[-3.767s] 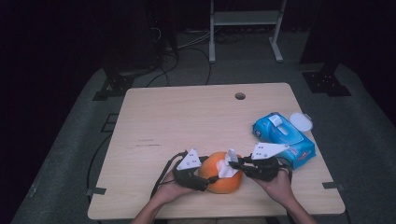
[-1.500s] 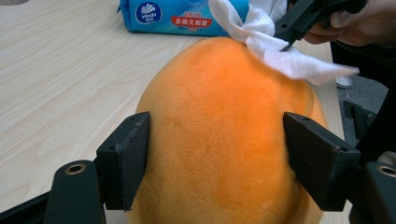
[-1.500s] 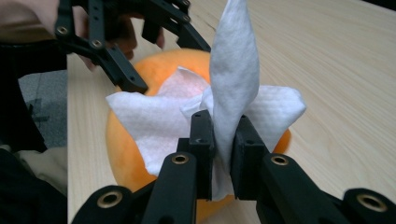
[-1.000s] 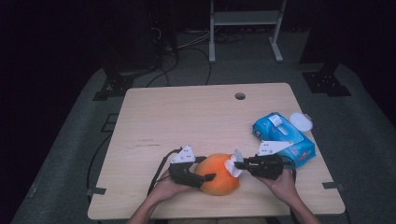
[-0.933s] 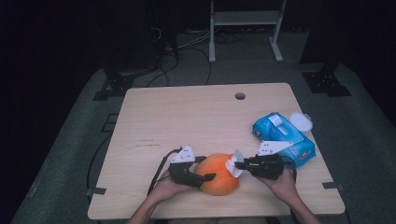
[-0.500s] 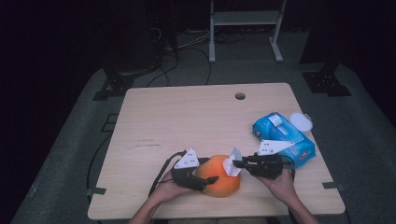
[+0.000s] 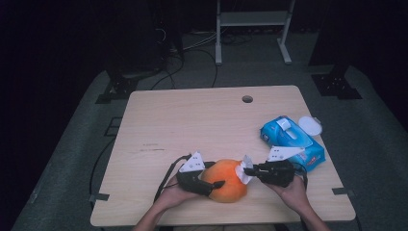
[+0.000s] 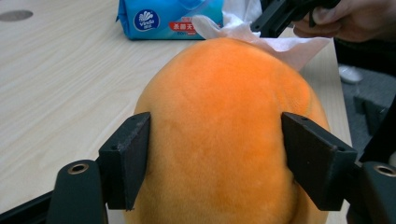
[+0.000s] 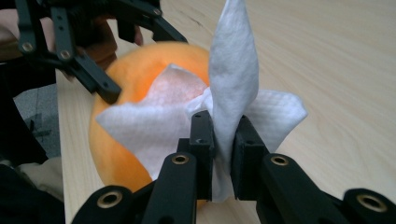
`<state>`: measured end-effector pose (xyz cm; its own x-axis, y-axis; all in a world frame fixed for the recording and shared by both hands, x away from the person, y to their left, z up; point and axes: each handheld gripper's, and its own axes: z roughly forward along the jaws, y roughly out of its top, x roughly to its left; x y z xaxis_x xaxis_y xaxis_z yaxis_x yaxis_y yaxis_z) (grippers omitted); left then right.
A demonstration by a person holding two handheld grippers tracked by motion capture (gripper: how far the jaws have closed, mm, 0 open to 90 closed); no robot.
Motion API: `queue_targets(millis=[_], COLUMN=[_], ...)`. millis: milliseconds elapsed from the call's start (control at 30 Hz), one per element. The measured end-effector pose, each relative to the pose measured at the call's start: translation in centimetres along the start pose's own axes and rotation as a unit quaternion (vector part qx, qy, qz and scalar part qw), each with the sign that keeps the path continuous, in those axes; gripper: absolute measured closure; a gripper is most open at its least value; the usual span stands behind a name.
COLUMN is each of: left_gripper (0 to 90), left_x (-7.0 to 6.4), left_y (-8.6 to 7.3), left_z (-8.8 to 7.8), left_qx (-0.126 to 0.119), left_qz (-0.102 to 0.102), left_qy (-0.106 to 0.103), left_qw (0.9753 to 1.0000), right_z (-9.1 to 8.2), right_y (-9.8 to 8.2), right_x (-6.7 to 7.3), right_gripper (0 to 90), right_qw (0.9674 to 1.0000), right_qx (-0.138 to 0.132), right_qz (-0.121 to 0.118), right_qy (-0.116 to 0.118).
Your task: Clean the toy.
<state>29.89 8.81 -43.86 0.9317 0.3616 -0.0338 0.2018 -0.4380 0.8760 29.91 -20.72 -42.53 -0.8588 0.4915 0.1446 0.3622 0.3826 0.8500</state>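
I hold the orange ball point(image 8: 224, 135) steady at the bench's point(image 7: 192, 120) near edge, my left tool point(image 8: 219, 163) clamped across its sides, so my right tool point(image 9: 223, 140), pinched tight on a white wipe point(image 9: 231, 74), can rub its top.

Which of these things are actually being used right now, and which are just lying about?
In use:
- orange ball, held by the left gripper
- white wipe, pinched in the right gripper, against the ball

Lying about:
- blue wipes pack
- white lid beside it
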Motion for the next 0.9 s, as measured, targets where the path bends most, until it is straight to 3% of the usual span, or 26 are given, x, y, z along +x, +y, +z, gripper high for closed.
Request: queue_targets(millis=[200, 300, 400, 533, 733, 800, 900], left_gripper=[25.0, 24.9, 25.2, 24.9, 24.5, 23.4, 17.9], left_x=[-1.3, -1.2, -0.8, -1.1, -2.1, -1.9, -1.5], left_y=[0.9, 0.8, 0.6, 0.9, 1.4, 1.4, 1.4], left_z=[0.7, 0.6, 0.4, 0.6, 1.0, 0.9, 0.6], left_qx=[0.005, 0.006, 0.002, 0.005, 0.009, 0.006, -0.001], left_qz=[0.029, 0.02, 0.003, 0.016, 0.041, 0.037, 0.024], left_qy=[0.01, 0.011, 0.011, 0.015, 0.018, 0.014, 0.004], left_qw=[0.9995, 0.9997, 0.9999, 0.9998, 0.9989, 0.9992, 0.9997], right_z=[0.3, 0.5, 0.1, -0.3, 0.3, 0.6, 0.6], right_y=[1.8, 1.8, 1.0, 0.6, 1.9, 2.0, 1.6], right_x=[1.8, 2.1, 1.4, 1.2, 2.6, 2.8, 2.5], right_gripper=[79.8, 79.9, 80.0, 79.9, 79.7, 79.8, 79.9], right_qw=[0.9989, 0.9986, 0.9992, 0.9995, 0.9978, 0.9974, 0.9979], right_qx=[-0.03, -0.022, -0.013, -0.012, -0.026, -0.016, -0.012], right_qz=[-0.031, -0.045, -0.036, -0.028, -0.059, -0.069, -0.061], right_qy=[0.022, 0.013, 0.013, 0.012, 0.016, 0.012, 0.02])
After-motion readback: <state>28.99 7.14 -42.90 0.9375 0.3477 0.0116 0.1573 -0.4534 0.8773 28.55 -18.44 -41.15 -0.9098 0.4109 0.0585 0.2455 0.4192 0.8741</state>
